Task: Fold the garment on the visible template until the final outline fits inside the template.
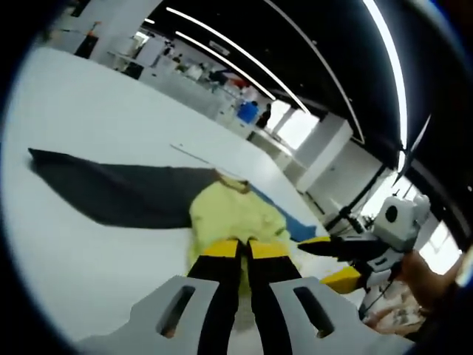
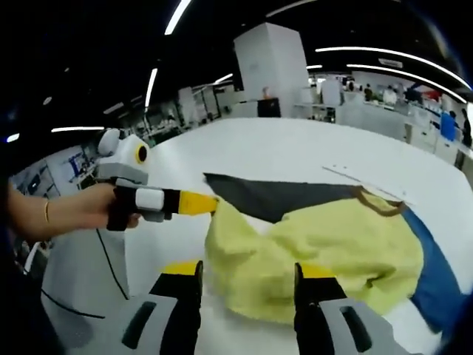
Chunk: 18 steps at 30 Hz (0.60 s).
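Lying bunched on the white table, the yellow garment overlaps a dark grey sheet and a blue sheet. Left gripper pinches the garment's edge, jaws closed on the cloth; a hand holds it. Right gripper has jaws spread wide, garment edge between them, not clamped. In the left gripper view, the left gripper has its tips together on the garment, and the right gripper sits just beside it.
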{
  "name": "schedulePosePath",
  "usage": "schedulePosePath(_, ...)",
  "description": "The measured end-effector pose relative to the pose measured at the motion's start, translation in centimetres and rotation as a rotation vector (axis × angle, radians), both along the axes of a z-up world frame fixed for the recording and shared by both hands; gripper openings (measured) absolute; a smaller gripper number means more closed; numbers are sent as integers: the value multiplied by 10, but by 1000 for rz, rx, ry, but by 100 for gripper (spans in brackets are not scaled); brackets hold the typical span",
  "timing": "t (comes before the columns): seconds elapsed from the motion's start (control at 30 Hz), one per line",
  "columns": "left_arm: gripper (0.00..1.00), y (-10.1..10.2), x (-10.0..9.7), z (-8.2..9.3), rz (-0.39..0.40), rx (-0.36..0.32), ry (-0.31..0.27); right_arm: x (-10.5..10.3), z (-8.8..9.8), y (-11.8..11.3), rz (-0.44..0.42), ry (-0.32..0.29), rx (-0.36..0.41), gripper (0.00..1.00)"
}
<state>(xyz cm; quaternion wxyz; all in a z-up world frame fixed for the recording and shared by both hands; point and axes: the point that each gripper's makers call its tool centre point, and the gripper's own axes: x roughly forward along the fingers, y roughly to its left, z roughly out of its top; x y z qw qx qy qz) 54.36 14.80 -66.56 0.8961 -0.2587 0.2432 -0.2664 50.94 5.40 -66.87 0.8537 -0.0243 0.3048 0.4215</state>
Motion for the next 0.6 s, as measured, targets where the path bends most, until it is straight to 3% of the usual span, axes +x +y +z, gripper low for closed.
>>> schedulePosePath(0.2, 0, 2, 0, -1, 5, 4, 2, -6, -8, -31, -30, 57, 28, 53)
schedulePosePath(0.4, 0, 4, 3, -1, 13, 5, 6, -9, -26, -56, -53, 78, -25, 52)
schedulePosePath(0.6, 0, 6, 4, -3, 20, 3, 13, -7, -47, -73, 3, 14, -144, 41)
